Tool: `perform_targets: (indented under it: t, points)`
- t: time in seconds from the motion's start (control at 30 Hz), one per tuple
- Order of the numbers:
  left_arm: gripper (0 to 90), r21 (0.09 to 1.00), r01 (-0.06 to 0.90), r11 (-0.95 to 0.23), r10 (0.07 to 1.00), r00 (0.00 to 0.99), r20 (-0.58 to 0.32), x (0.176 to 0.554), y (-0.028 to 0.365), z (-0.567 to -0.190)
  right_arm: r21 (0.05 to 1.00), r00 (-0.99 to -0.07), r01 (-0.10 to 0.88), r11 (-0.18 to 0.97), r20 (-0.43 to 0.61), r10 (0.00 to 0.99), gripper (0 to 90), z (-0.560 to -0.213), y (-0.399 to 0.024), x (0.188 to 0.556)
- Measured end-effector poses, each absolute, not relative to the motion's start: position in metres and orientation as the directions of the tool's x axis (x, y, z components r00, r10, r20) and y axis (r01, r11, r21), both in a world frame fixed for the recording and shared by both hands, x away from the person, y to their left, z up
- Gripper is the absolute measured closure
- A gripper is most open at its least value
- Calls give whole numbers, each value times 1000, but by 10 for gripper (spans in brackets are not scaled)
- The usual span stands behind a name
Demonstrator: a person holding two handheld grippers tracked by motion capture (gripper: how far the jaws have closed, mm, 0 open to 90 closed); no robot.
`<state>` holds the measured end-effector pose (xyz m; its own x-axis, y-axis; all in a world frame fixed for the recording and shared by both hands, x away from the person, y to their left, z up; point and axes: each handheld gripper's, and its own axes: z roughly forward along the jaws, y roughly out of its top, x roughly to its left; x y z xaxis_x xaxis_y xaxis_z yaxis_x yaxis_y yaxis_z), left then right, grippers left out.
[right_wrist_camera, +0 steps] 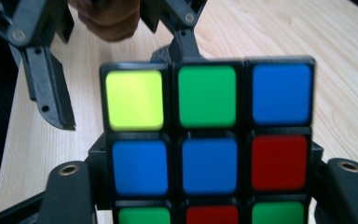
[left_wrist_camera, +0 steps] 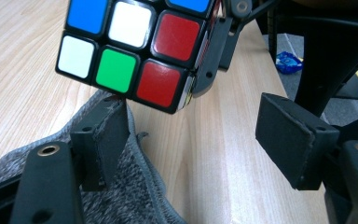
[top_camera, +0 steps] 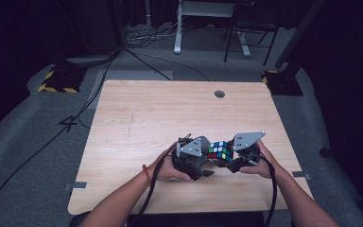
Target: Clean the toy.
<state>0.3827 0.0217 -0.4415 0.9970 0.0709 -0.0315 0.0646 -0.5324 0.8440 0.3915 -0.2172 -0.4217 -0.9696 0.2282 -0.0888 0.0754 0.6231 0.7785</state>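
Both grippers met over the near middle of the wooden table [top_camera: 146, 118], with a scrambled puzzle cube [top_camera: 220, 151] between them.

Right gripper [top_camera: 234, 158]: in the right gripper view its two black jaws stood at either side of the cube [right_wrist_camera: 208, 140], flush against the cube's left and right edges, so the cube was clamped between them and raised off the table. The face turned toward that camera showed yellow, green and blue stickers in the top row and blue, blue and red beneath. The grip spanned the full width of the cube, so the jaws stood fairly wide.

Left gripper [left_wrist_camera: 205, 140]: its jaws stood apart with bare tabletop between them. The cube [left_wrist_camera: 135, 51] hung just ahead of and above the left fingertip, with one lower corner close over that pad [left_wrist_camera: 103, 135]; the frames did not show contact. The far pad [left_wrist_camera: 289, 135] stood well clear of the cube. A grey knitted cloth [left_wrist_camera: 121, 196] lay on the table under the near jaw.

In the high view the left gripper [top_camera: 203, 163] sat just beside the cube, the person's hands behind each tool, and the cables trailed back toward the table's near edge.
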Motion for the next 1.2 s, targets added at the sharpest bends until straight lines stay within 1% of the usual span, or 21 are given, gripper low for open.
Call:
perform_targets:
  t: [0.07, 0.1, 0.13, 0.2, 0.23, 0.27, 0.4, 0.57, 0.8, 0.83, 0.87, 0.9, 0.93, 0.97, 1.0, 1.03, 1.1, 1.13, 1.2]
  points:
    - [265, 844, 58, -532, 72, 997, -23, 382, 21, -441, 765, -971, 81, 639, -83, 223, 327, -423, -217, 393]
    - [269, 848, 59, -527, 62, 998, -31, 381, 21, -440, 737, -972, 73, 672, -97, 212, 326, -425, -215, 392]
    - [266, 847, 55, -529, 64, 998, -25, 380, 21, -440, 729, -974, 70, 680, -97, 205, 328, -426, -215, 392]
    - [264, 845, 53, -532, 65, 998, -22, 380, 20, -440, 731, -974, 78, 678, -88, 207, 331, -427, -214, 392]
    - [267, 848, 57, -526, 58, 998, -31, 381, 21, -440, 723, -970, 70, 687, -111, 216, 332, -427, -214, 392]
    - [275, 848, 57, -526, 58, 998, -31, 381, 21, -440, 723, -970, 70, 687, -111, 216, 332, -427, -214, 392]
    - [271, 854, 54, -518, 60, 998, -27, 380, 22, -437, 746, -969, 90, 659, -88, 232, 330, -426, -216, 394]
    - [260, 853, 48, -519, 51, 998, -25, 379, 21, -437, 730, -974, 87, 677, -80, 211, 325, -428, -214, 393]
    - [252, 858, 48, -511, 51, 998, -25, 379, 20, -435, 747, -973, 98, 658, -68, 222, 320, -427, -215, 394]
    - [256, 866, 47, -498, 39, 999, -32, 379, 20, -434, 744, -973, 96, 662, -70, 220, 317, -428, -215, 394]
    - [294, 871, 39, -489, 25, 999, -31, 378, 20, -433, 736, -973, 92, 671, -77, 218, 320, -428, -214, 394]
    - [301, 866, 34, -498, 26, 999, -24, 377, 18, -432, 728, -973, 91, 680, -81, 216, 324, -429, -212, 393]
    - [289, 866, 34, -498, 26, 999, -24, 377, 18, -432, 728, -973, 91, 680, -81, 216, 324, -429, -212, 393]
    - [289, 862, 14, -507, 20, 1000, -4, 375, 16, -431, 722, -974, 87, 687, -83, 211, 330, -430, -211, 392]
    - [294, 860, 16, -510, 15, 1000, -10, 373, 15, -431, 710, -975, 78, 699, -92, 202, 332, -432, -209, 391]
    - [289, 858, 5, -514, 20, 1000, 6, 373, 15, -431, 707, -974, 70, 703, -102, 200, 333, -432, -208, 390]
    - [287, 857, 4, -516, 31, 999, 14, 374, 18, -430, 710, -974, 67, 701, -107, 201, 334, -431, -209, 391]
    - [279, 863, 25, -505, 46, 999, -2, 378, 24, -428, 725, -968, 70, 685, -115, 221, 334, -429, -212, 391]
    - [251, 858, 58, -511, 56, 998, -34, 381, 26, -429, 765, -965, 87, 639, -96, 246, 334, -425, -218, 394]
